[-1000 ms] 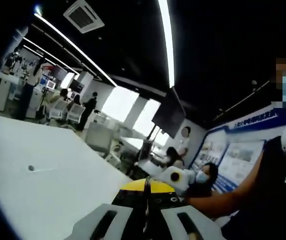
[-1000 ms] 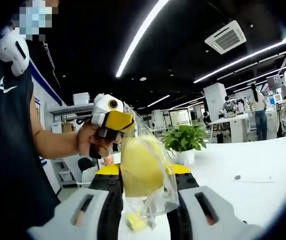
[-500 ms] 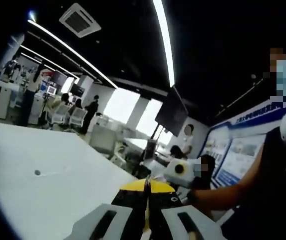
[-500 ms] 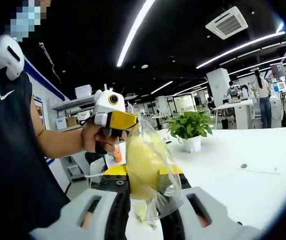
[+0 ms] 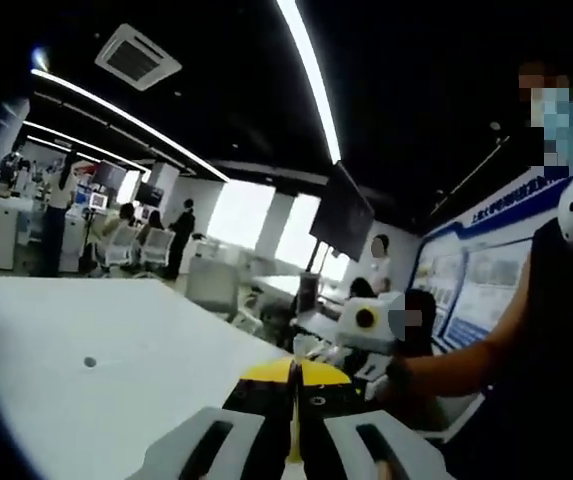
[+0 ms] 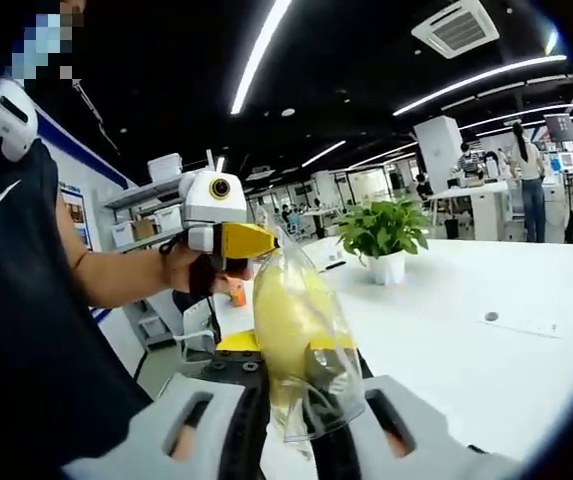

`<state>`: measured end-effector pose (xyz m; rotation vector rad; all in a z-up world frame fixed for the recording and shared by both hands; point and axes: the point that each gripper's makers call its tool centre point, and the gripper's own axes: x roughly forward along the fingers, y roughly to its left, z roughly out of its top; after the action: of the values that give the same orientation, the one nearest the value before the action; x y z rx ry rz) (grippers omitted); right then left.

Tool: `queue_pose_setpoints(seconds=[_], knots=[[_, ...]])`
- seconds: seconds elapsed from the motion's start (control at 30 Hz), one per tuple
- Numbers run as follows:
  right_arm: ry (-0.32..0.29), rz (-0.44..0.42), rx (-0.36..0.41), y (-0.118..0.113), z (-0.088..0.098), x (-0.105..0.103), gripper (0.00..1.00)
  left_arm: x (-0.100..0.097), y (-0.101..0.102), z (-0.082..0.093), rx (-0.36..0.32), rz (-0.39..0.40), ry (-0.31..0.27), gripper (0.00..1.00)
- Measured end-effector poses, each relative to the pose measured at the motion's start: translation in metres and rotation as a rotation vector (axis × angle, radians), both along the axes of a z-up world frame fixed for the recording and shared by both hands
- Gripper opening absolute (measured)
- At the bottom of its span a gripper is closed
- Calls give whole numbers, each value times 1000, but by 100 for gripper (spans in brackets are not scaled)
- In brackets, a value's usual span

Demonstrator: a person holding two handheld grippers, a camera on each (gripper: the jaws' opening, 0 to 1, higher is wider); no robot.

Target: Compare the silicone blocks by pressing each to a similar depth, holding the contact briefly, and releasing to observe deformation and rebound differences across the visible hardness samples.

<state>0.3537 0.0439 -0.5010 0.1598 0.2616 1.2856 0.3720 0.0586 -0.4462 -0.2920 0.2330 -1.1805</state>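
Left gripper view: left tool [image 5: 293,455] clenched on a thin bag edge, white surface [image 5: 86,380] well below.

Right gripper view: right tool [image 6: 296,430] grasping bagged yellow silicone block [image 6: 291,320], upright between jaws, rising toward left tool [image 6: 228,240] pinching the bag's top.

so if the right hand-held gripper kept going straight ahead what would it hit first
Probably nothing soon: the right hand-held gripper is shut on the yellow bag, and past it lies open white table. Depth is unclear.

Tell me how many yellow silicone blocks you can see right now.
1: a yellow block inside a clear plastic bag, pinched between the right gripper, with the left gripper holding the bag's top. Others may be hidden.
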Motion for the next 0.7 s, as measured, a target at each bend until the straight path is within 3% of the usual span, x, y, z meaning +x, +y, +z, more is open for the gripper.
queue_pose_setpoints(seconds=[0.33, 0.7], knots=[[37, 2, -4, -2, -4, -3, 5, -3, -1, -5, -12, -22, 10, 0], [81, 51, -47, 1, -11, -6, 2, -5, 2, -13, 26, -10, -4, 0]])
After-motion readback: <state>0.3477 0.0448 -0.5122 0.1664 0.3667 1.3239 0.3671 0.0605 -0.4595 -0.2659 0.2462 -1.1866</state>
